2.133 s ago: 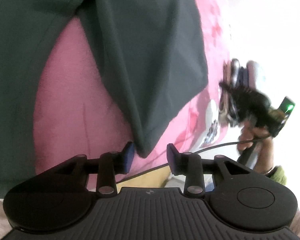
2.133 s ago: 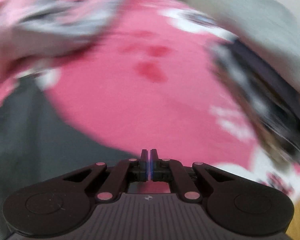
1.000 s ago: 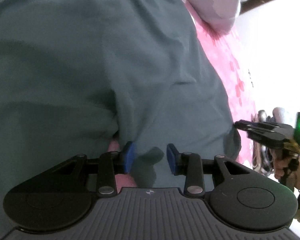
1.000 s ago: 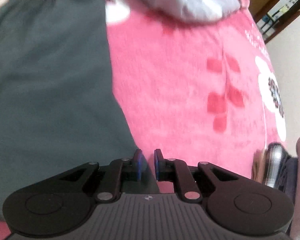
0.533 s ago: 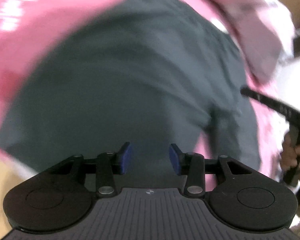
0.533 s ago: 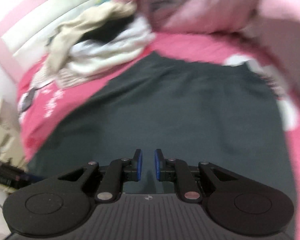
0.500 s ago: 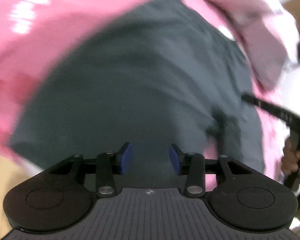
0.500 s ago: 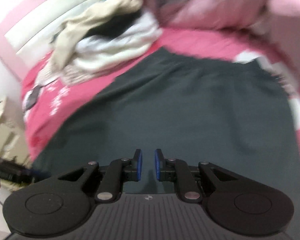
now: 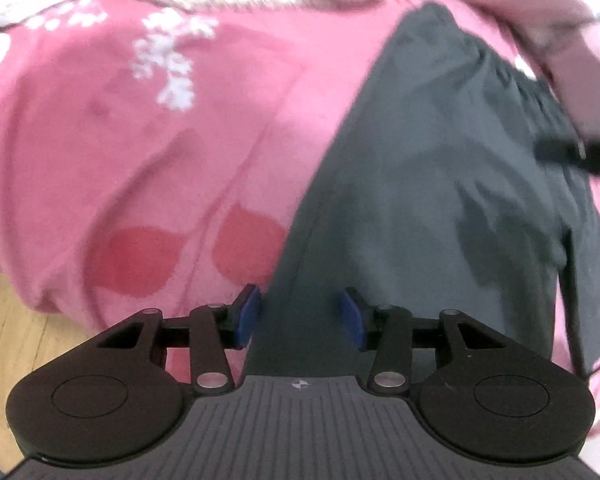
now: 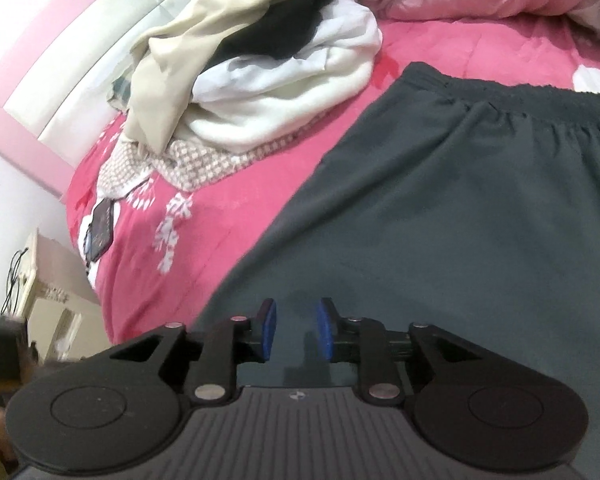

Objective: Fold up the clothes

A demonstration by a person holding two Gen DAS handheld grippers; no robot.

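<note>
Dark shorts (image 10: 440, 200) lie spread and folded lengthwise, frame centre. Left gripper (image 9: 300, 318) stands wide, empty; right gripper (image 10: 296, 330) opening, empty. Clothes pile (image 10: 260, 80), upper left, remains unfolded.

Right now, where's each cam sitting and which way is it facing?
Left wrist: behind the left gripper, angled down at the dark garment's left edge on the pink blanket; gripper open.
Right wrist: behind the right gripper, over the garment, facing its waistband and the clothes pile; gripper opening, empty.
Shared: garment, blanket, pile.
</note>
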